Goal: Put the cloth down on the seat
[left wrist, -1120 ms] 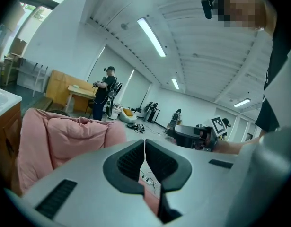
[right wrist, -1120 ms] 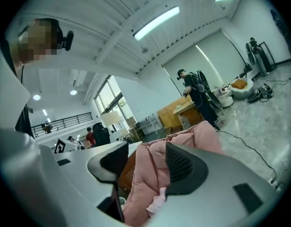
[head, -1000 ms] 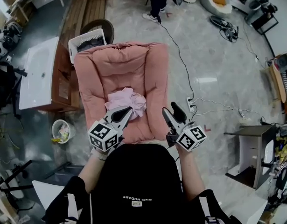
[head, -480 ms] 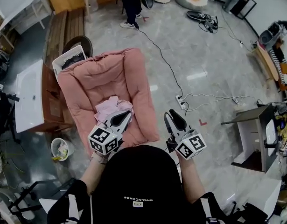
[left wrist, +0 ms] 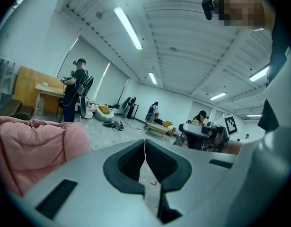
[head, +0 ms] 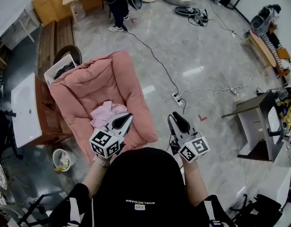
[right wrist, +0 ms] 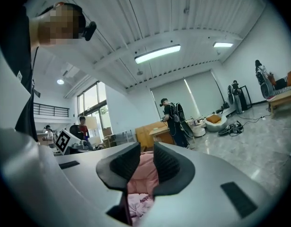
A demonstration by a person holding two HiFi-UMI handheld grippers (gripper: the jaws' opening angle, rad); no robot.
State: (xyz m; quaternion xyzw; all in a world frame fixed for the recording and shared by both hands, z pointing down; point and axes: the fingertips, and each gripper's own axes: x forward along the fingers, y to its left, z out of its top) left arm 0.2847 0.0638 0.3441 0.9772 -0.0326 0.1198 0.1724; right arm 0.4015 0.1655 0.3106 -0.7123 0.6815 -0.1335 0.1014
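Observation:
A crumpled pale pink cloth [head: 105, 113] lies on the seat of the pink cushioned armchair [head: 95, 82], free of both grippers. My left gripper [head: 127, 117] hovers over the chair's front right corner, just right of the cloth, jaws shut and empty. My right gripper [head: 174, 117] is off the chair, above the grey floor, shut with nothing between its jaws. In the right gripper view the cloth [right wrist: 138, 203] and the chair [right wrist: 147, 171] show past the jaw tips. The left gripper view looks across the room, with the chair [left wrist: 31, 145] at its left.
A white basket [head: 57, 67] stands behind the chair. A power strip [head: 176, 97] with cables lies on the floor to the right. A white table [head: 23, 109] and a small bin [head: 62, 159] are at left, a grey cabinet [head: 259, 122] at right, and a person [head: 114, 6] at the back.
The right gripper's jaws have closed from wide open to shut. The chair and cloth have slid left in the head view. The cloth stays on the seat.

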